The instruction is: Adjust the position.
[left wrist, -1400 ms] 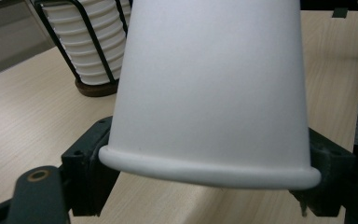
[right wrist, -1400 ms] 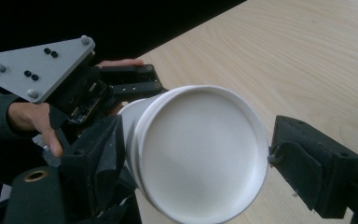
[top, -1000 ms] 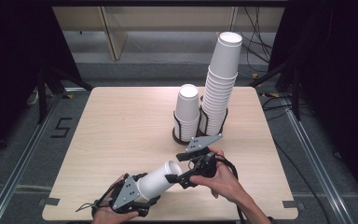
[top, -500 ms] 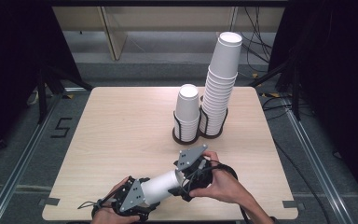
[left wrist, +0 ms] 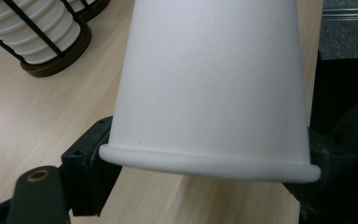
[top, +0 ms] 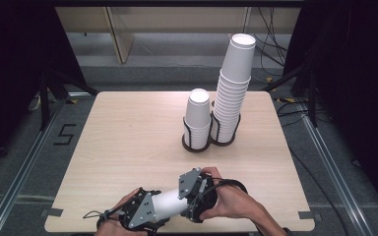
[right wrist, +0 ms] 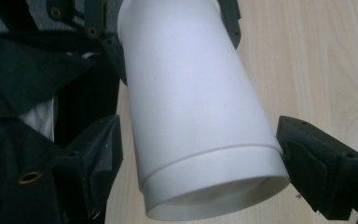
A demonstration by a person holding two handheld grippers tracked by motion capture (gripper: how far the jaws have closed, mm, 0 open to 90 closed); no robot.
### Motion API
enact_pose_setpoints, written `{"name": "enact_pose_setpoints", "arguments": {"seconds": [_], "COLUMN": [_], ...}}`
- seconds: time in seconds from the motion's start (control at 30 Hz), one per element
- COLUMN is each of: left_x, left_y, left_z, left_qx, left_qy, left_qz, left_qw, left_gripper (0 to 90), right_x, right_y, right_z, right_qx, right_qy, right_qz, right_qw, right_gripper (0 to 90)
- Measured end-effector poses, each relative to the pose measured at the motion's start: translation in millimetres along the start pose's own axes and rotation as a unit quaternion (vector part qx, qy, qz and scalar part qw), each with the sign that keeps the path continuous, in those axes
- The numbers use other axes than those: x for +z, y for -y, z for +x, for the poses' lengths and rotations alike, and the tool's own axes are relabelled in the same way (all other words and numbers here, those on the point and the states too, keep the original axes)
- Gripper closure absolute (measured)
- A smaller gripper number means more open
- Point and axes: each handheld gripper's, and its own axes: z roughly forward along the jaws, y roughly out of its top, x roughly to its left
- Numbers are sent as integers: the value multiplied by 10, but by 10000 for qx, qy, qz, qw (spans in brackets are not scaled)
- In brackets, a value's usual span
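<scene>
- Nearest the person, the left gripper sits clamped on the rim end of a white paper cup; in the left gripper view the cup lies between both black jaws, rolled lip pressed at each side.
- The cup lies sideways, bridging the two claws just above the table's front edge.
- The right gripper now straddles the cup's base end. In the right gripper view the cup sits between the jaws; the right pad looks a hair off the wall, so the jaws look spread, not yet gripping.
- What's changed: a second ago the right claw hovered beyond the cup's end, nearer the racks; it has slid down over the cup, while the left has barely budged.
- That reads as a handover or a pull-apart of nested cups.
- Far beyond both claws, unmoved: the short cup stack and, beside it, the tall cup stack in wire holders.
</scene>
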Motion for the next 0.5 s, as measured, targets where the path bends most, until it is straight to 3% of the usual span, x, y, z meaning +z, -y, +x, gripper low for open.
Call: {"name": "enact_pose_setpoints", "arguments": {"seconds": [0.03,0.07,0.1,0.17,0.2,0.27,0.3,0.33,0.37,0.5], "left_x": [0,6,6,11,0,15,15,21,21,22], "left_y": [0,-1,-1,-7,-11,-9,-9,-8,-8,-2], "left_z": [0,-10,-10,-26,-10,-29,-28,-37,-37,-45], "left_qx": [0,28,28,70,219,124,152,150,150,161], "left_qy": [0,45,45,66,44,98,112,152,152,200], "left_qz": [0,12,12,43,143,58,76,78,78,68], "left_qw": [10000,10000,10000,9999,9996,9999,9998,9997,9997,9996], "left_gripper": [196,196,196,196,195,195,195,194,194,192], "right_x": [0,22,35,56,68,73,102,117,138,152], "right_y": [0,0,-3,-10,-9,-9,-11,-6,-6,1], "right_z": [0,9,14,44,48,49,30,49,34,37], "right_qx": [0,-127,-187,-112,-148,-179,-388,-331,-532,-727], "right_qy": [0,-19,-41,-125,-54,-46,-104,-90,-103,-114], "right_qz": [0,233,247,300,402,467,435,559,571,602], "right_qw": [10000,9996,9995,9994,9991,9987,9982,9978,9969,9955], "right_gripper": [175,182,191,196,204,204,206,227,248,260]}}
